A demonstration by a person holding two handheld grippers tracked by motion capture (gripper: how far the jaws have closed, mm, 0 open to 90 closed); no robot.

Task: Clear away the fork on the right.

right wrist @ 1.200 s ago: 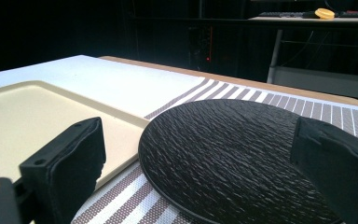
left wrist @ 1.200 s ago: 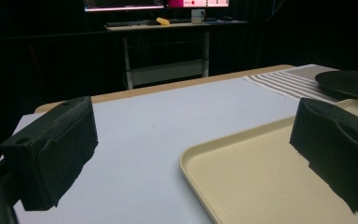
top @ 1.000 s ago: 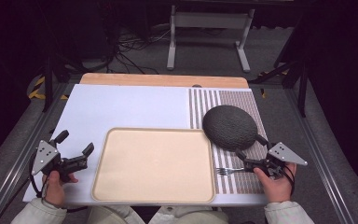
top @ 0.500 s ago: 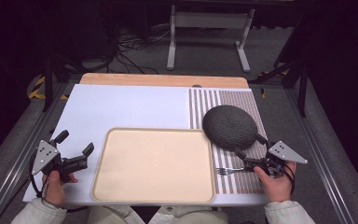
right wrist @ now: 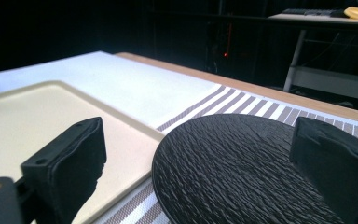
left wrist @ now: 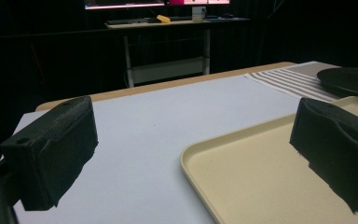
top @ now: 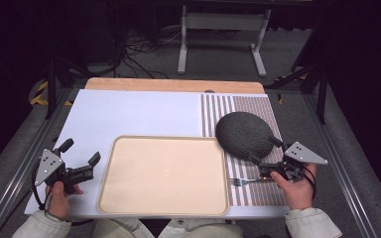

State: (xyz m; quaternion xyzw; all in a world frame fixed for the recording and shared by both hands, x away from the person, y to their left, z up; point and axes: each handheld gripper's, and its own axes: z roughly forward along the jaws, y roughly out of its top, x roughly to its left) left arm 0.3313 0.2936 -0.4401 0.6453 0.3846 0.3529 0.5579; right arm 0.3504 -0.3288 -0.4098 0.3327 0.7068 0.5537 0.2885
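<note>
Hovering low over the striped placemat (top: 238, 106) with jaws spread wide and nothing between them: the right gripper (top: 264, 153), aimed at the near rim of the dark textured plate (top: 244, 134), which is lying flat on the mat just right of the beige tray (top: 163, 173). Resting beside the tray's left edge, likewise spread and empty: the left gripper (top: 82, 157), with the tray's corner (left wrist: 261, 172) sitting between its open jaws in the left gripper view. Lying on the mat just below the right gripper, tines pointing toward the tray: a fork (top: 245, 181).

Looking risky from here: sliding a jaw under a flat plate's thin rim, likely pushing the plate (right wrist: 242, 172) along the mat or skidding off its rough surface rather than catching it; also dragging the mat, or nudging the fork with the hand.

Counting up: one plate, one tray, one fork, one placemat, two grippers.
</note>
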